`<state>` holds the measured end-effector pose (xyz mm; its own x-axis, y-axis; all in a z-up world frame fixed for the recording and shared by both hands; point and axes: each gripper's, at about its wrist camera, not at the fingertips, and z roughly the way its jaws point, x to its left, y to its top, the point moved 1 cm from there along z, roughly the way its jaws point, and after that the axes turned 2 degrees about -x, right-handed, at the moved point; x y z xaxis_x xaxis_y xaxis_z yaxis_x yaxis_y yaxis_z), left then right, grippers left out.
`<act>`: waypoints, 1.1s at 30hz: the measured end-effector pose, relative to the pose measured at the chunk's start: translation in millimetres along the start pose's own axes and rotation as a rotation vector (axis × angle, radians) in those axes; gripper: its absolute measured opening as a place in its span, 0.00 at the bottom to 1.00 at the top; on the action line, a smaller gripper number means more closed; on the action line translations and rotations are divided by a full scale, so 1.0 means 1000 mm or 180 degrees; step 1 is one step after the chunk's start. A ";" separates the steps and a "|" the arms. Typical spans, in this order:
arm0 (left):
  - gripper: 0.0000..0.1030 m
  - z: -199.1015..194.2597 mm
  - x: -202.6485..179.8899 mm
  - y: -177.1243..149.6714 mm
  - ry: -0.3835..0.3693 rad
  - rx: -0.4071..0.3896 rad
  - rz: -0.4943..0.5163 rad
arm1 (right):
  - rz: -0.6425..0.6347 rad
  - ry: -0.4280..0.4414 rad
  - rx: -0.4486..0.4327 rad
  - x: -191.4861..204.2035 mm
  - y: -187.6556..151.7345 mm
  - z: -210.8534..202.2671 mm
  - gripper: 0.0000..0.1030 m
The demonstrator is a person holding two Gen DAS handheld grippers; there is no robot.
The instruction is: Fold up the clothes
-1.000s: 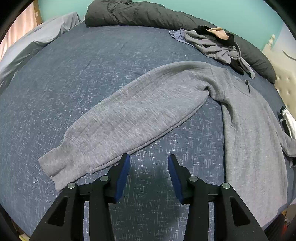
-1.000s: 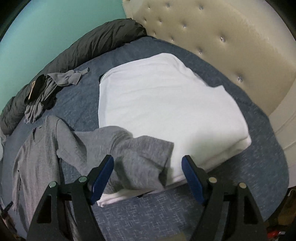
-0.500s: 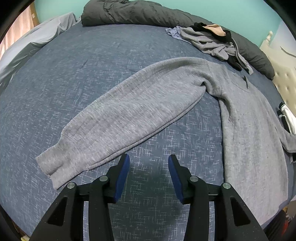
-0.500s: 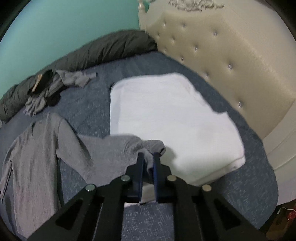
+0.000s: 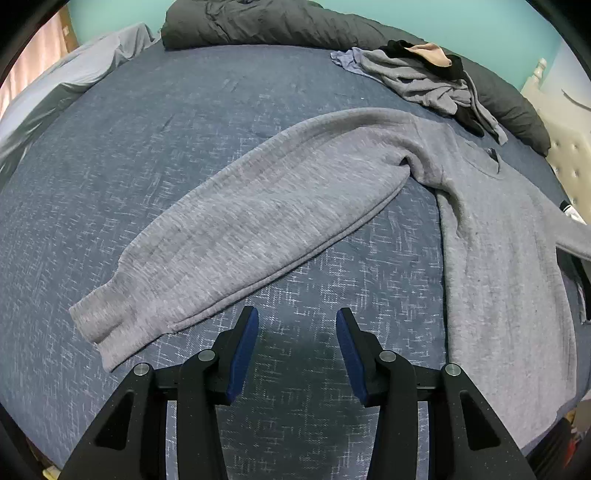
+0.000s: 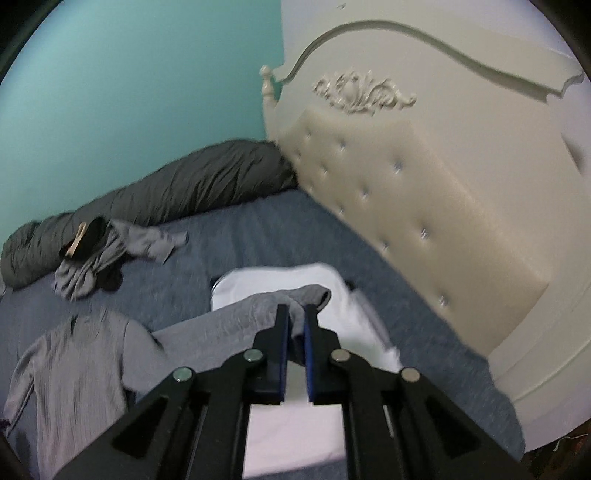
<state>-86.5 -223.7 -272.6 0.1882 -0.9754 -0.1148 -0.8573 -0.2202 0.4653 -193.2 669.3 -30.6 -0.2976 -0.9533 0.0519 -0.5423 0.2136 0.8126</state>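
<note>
A grey long-sleeved sweater [image 5: 491, 236] lies spread on the blue bedspread [image 5: 155, 147]. Its one sleeve [image 5: 236, 236] stretches flat toward the lower left, cuff just left of my left gripper [image 5: 295, 321], which hovers open over bare bedspread with nothing between its fingers. In the right wrist view the sweater's body [image 6: 70, 373] lies at lower left and its other sleeve [image 6: 236, 317] rises off the bed. My right gripper [image 6: 296, 310] is shut on that sleeve's cuff end, lifted above a folded white cloth [image 6: 325, 295].
A pile of grey and black clothes [image 5: 428, 81] lies at the far side, against a dark grey rolled duvet [image 5: 280, 22]. A cream tufted headboard [image 6: 424, 206] bounds the bed at the right. A teal wall stands behind.
My right gripper closed on the sleeve's cuff end and rose, tilting up and pulling the sleeve off the white cloth. The left gripper stayed put and open.
</note>
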 end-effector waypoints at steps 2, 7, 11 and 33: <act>0.46 -0.001 -0.002 0.000 0.0006 0.0007 0.0004 | 0.0085 -0.0056 -0.0036 -0.011 0.011 0.006 0.06; 0.46 0.000 -0.008 -0.003 0.0057 0.0058 0.0061 | 0.0192 -0.0281 0.0128 -0.037 0.011 0.041 0.06; 0.46 0.001 -0.011 -0.003 0.0094 0.0104 0.0099 | 0.0329 -0.0407 0.0330 -0.058 -0.016 0.071 0.06; 0.47 -0.016 -0.102 -0.050 -0.0617 0.0469 0.0597 | -0.0152 0.0953 0.0689 0.046 -0.113 -0.026 0.56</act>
<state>-55.6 -113.8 -270.4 -0.0628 -0.9755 -0.2107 -0.9314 -0.0186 0.3635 -125.2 595.4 -104.3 -0.0425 -0.9767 0.2105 -0.7133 0.1772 0.6781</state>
